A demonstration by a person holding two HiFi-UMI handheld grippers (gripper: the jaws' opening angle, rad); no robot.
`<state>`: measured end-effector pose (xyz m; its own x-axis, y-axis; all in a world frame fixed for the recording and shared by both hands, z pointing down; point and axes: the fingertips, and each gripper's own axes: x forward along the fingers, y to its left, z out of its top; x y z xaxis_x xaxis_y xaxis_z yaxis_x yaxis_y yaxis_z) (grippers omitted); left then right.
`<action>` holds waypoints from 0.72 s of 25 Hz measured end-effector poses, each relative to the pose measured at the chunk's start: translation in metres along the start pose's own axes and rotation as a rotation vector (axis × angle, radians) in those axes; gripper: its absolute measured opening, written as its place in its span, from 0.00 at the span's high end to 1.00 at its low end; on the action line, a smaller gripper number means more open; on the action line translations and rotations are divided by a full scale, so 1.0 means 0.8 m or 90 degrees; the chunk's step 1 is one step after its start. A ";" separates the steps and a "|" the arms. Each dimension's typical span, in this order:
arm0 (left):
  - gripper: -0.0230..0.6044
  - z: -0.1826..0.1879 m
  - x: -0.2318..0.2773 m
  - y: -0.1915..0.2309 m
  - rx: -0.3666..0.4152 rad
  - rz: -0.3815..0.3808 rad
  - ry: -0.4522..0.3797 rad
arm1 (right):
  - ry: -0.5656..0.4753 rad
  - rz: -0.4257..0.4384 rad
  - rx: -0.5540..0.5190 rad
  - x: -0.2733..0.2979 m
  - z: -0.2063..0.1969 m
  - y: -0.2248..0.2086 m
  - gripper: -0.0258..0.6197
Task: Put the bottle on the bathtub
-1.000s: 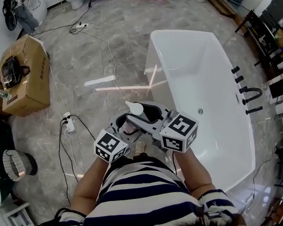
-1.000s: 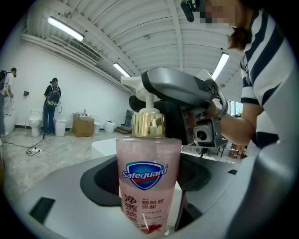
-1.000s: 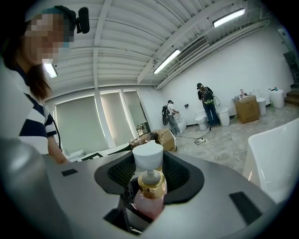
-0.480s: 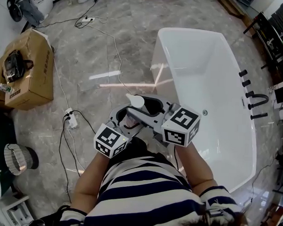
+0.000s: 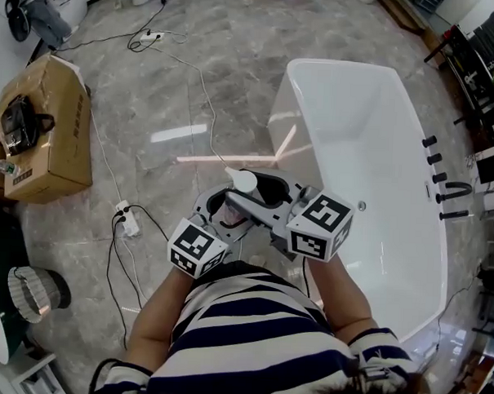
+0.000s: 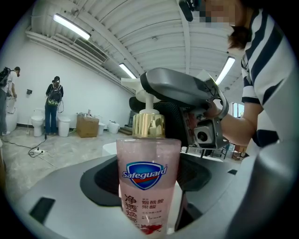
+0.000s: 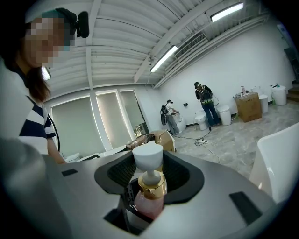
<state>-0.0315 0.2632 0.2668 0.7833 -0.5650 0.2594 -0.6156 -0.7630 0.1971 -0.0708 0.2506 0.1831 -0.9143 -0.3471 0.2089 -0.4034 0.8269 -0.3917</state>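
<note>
A pink Safeguard pump bottle [image 6: 148, 179] with a gold collar and white pump head [image 5: 243, 181] is held upright in front of the person's striped shirt. My left gripper [image 5: 220, 214] is shut on the bottle's body. My right gripper [image 5: 255, 202] reaches across from the right and is shut around the bottle's upper part just under the gold collar [image 7: 151, 185]. The white bathtub [image 5: 276, 120] lies to the right of and beyond the grippers, and its near left rim is close to the bottle. The bottle's base is hidden.
A cardboard box [image 5: 47, 134] stands on the marble floor at the left. A power strip with cables [image 5: 125, 221] lies on the floor by the left gripper. Black tap fittings [image 5: 442, 189] stand past the tub's right rim. Two people [image 7: 204, 103] stand far off.
Both grippers keep the same hold on the bottle. The head view has shifted a little, so the bathtub sits slightly further right in the picture.
</note>
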 end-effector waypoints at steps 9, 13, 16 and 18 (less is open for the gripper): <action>0.43 0.007 -0.019 0.100 0.012 -0.053 0.021 | -0.026 -0.046 0.039 0.091 0.028 -0.037 0.66; 0.43 0.007 -0.023 0.127 0.013 -0.082 0.029 | -0.033 -0.073 0.050 0.117 0.034 -0.050 0.66; 0.43 0.009 -0.020 0.141 0.024 -0.102 0.033 | -0.037 -0.097 0.056 0.126 0.038 -0.061 0.66; 0.43 0.011 -0.014 0.147 0.028 -0.113 0.035 | -0.038 -0.109 0.058 0.128 0.040 -0.069 0.66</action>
<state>-0.1120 0.1770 0.2790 0.8725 -0.4037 0.2753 -0.4631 -0.8629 0.2023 -0.1438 0.1552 0.1970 -0.8317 -0.5066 0.2274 -0.5522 0.7111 -0.4353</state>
